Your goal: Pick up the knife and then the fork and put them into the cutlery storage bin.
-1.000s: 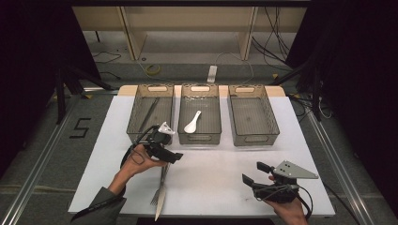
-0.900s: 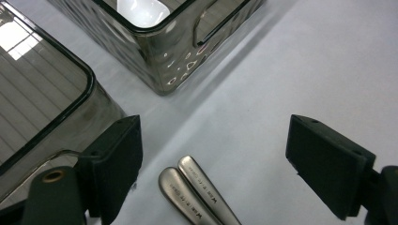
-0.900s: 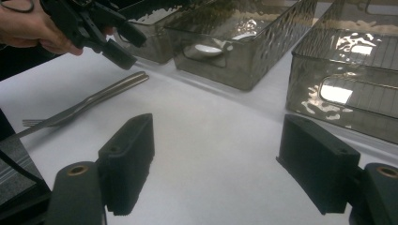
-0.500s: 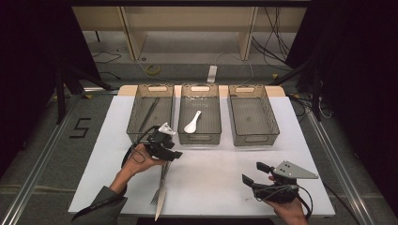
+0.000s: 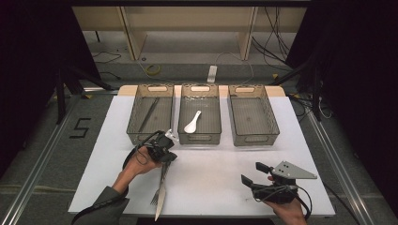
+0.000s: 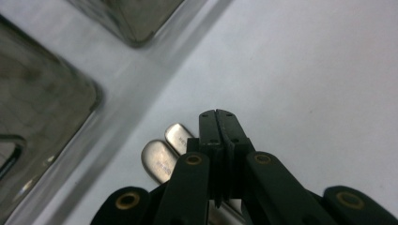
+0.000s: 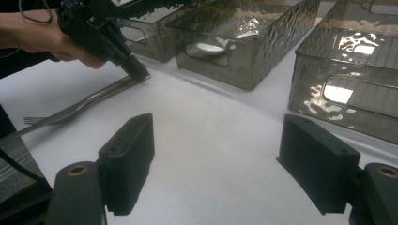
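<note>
Left gripper (image 5: pixel 164 152) held low over the near-left part of the white table (image 5: pixel 216 187), just near of the left bin (image 5: pixel 150 115), tips pointing down at the handle ends of the cutlery. Jaws just closed and now pressed together, pads meeting with no visible gap in the left gripper view (image 6: pixel 218 129). Two rounded metal handle ends (image 6: pixel 162 157) lying just left of and under the tips in that view; whether either handle is pinched cannot be told. Seen from the right gripper view, left gripper (image 7: pixel 136 72) tips down at the far end of the handles, touching or nearly touching them.

Fork (image 5: pixel 158 190) and knife (image 5: pixel 161 206) lying side by side on the table, handles far, tines and blade pointing toward the near edge, the pair reaching from under the left gripper nearly to the table edge.

Right gripper (image 5: pixel 260 174) held at the near-right part of the table, well apart from the cutlery, jaws spread wide with nothing between them (image 7: pixel 220 164).

Three clear bins in a row along the far side: left bin holding a pair of dark sticks (image 5: pixel 149 114), middle bin (image 5: pixel 201 117) holding a white spoon (image 5: pixel 191 123), right bin (image 5: pixel 252 117) beside it.
</note>
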Tool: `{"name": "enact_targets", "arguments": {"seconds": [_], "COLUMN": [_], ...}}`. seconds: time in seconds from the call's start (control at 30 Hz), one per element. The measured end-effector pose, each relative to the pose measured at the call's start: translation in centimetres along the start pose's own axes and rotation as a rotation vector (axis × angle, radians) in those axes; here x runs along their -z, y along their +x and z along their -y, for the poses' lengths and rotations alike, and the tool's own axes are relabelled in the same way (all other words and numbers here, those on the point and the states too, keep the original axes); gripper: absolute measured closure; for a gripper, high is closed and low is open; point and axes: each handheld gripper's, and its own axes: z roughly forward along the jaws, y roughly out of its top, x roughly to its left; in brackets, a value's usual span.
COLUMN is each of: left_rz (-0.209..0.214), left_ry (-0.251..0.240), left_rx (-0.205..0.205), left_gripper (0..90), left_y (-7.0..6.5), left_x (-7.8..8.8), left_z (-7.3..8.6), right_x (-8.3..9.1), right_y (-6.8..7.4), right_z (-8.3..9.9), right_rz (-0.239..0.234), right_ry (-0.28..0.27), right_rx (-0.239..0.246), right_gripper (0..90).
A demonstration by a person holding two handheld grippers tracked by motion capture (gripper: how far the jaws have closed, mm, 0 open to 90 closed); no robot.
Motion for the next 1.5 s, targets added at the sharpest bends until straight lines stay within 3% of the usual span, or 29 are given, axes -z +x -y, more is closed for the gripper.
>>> {"name": "enact_targets", "arguments": {"seconds": [0.3,0.47,0.57,1.03,1.3,1.5], "left_rz": [0.008,-0.038,-0.038,-0.055,-0.068,-0.09], "left_ry": [0.03,0.054,0.057,0.093,0.124,0.154], "left_rx": [-0.002,-0.013,-0.008,0.129,0.185,0.238], "left_gripper": [89.0,89.1,89.1,89.1,89.1,89.1], "left_y": [-0.1,-0.3,-0.2,2.4,2.7,2.3], "left_x": [0.0,-0.3,-0.2,1.8,3.2,4.5], "left_z": [-0.1,-0.4,-0.4,2.9,5.5,7.9], "right_x": [0.1,0.0,-0.1,0.2,0.2,0.1], "right_y": [0.2,0.4,0.4,0.3,0.4,0.4], "right_z": [0.0,0.0,-0.1,-0.1,-0.1,-0.1], "right_rz": [0.004,0.001,0.003,-0.001,-0.002,-0.001], "right_ry": [-0.001,0.009,0.009,-0.005,-0.002,-0.001], "right_rx": [0.004,0.01,0.013,0.008,0.009,0.013], "right_gripper": [27.7,27.8,27.7,27.7,27.7,27.7]}}
